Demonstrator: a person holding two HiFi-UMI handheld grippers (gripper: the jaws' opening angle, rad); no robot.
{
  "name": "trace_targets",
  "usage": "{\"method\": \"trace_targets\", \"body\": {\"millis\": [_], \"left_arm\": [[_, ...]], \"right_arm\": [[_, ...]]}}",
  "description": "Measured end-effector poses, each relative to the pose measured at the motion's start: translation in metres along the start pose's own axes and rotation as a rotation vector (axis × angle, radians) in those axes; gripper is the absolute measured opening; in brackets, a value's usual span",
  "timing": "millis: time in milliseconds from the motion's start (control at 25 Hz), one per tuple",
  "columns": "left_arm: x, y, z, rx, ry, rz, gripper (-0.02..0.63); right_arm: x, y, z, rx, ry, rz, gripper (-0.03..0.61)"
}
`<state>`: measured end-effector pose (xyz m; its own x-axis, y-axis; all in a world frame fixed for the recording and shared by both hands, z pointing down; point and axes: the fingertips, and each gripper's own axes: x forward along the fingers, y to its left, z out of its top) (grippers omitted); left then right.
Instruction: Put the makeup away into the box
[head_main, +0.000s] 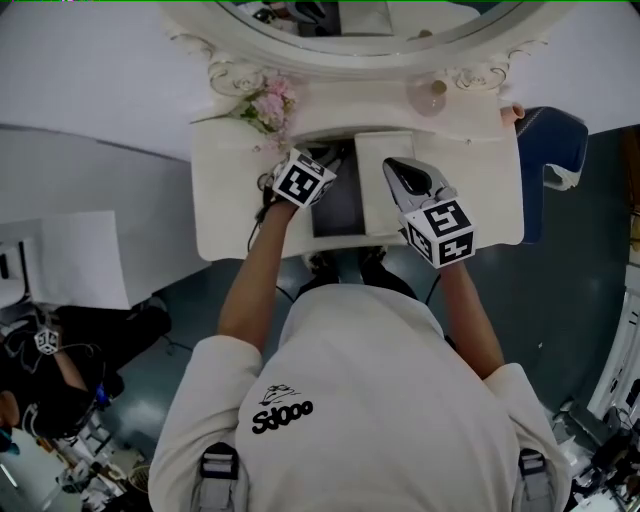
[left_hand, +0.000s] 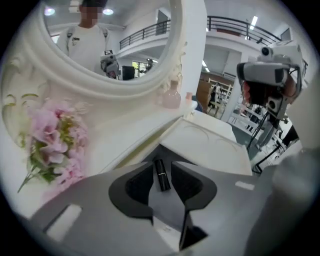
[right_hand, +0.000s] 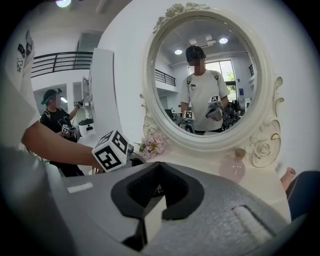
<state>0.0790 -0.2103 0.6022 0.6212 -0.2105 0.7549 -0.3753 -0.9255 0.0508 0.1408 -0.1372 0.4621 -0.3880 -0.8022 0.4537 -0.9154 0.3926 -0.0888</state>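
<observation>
A slim black lipstick (left_hand: 161, 175) lies on the dark grey floor of the open box (head_main: 340, 215) set into the white dressing table (head_main: 225, 200). The box's white lid (head_main: 385, 185) stands beside it on the right. My left gripper (head_main: 322, 165) hovers over the box. In the left gripper view, the left gripper (left_hand: 162, 164) is open, with the lipstick showing in the gap below its tips. My right gripper (head_main: 392, 165) hangs over the lid, shut and empty; in its own view the right gripper (right_hand: 159, 165) has its tips together.
Pink flowers (head_main: 268, 105) stand at the table's back left and a pink bottle (head_main: 432, 97) at the back right, under the oval mirror (right_hand: 210, 80). A blue chair (head_main: 555, 150) stands right of the table. Another person (head_main: 50, 380) is at the lower left.
</observation>
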Motion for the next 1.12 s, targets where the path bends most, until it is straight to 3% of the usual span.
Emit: {"method": "trace_targets", "body": {"millis": [160, 280, 440, 640, 960, 1120], "left_arm": [[-0.062, 0.017, 0.004, -0.12, -0.175, 0.056, 0.13], [-0.098, 0.039, -0.015, -0.16, -0.207, 0.135, 0.13], [-0.122, 0.058, -0.06, -0.225, -0.165, 0.202, 0.16], [-0.127, 0.06, -0.113, -0.327, -0.09, 0.23, 0.25], [-0.095, 0.035, -0.178, -0.385, 0.057, 0.163, 0.304], [-0.071, 0.02, -0.204, -0.36, 0.147, 0.126, 0.365]], "right_arm": [[0.021, 0.021, 0.016, -0.043, -0.019, 0.066, 0.002], [0.042, 0.039, 0.023, -0.072, -0.018, 0.127, 0.002], [0.064, 0.068, 0.025, -0.115, 0.0, 0.204, 0.002], [0.082, 0.092, 0.02, -0.145, 0.021, 0.269, 0.002], [0.096, 0.11, 0.011, -0.16, 0.048, 0.3, 0.002], [0.096, 0.108, 0.01, -0.161, 0.055, 0.298, 0.002]]}}
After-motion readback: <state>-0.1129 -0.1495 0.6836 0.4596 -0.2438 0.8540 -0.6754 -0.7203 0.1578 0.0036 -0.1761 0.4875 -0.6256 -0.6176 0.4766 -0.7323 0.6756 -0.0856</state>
